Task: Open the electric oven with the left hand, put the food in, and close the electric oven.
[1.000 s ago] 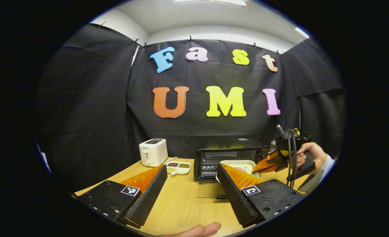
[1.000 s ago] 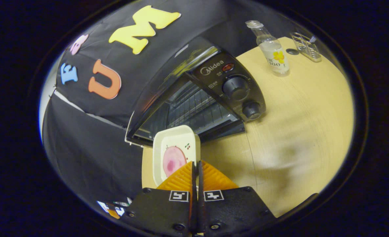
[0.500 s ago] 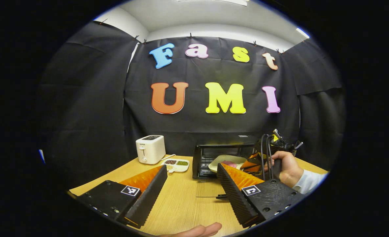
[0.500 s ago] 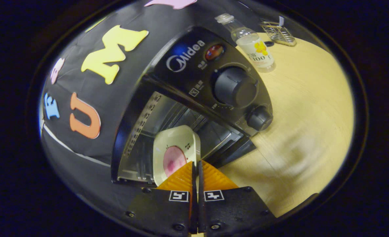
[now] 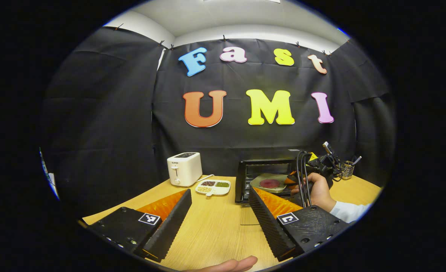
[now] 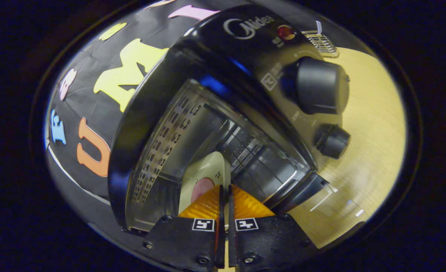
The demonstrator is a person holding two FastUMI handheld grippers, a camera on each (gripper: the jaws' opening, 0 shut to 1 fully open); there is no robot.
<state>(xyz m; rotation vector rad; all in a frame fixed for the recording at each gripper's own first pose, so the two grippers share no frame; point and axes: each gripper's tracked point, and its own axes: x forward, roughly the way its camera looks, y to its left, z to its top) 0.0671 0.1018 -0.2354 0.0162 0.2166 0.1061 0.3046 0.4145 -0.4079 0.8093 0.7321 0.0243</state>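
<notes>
While the electric oven (image 5: 268, 177) stands with its door down on the table (image 5: 215, 226), I judge the plate (image 6: 202, 177) stiff, light and probably slick, best held by its near rim, where my right gripper (image 6: 224, 196) pinches it inside the cavity. My left gripper (image 5: 219, 211) hangs spread and empty, well back. From the left gripper view I get the toaster (image 5: 184, 169) and the snack tray (image 5: 213, 187); the right gripper view gives the oven's knobs (image 6: 319, 90) and the pink food (image 6: 202, 187) up close.
</notes>
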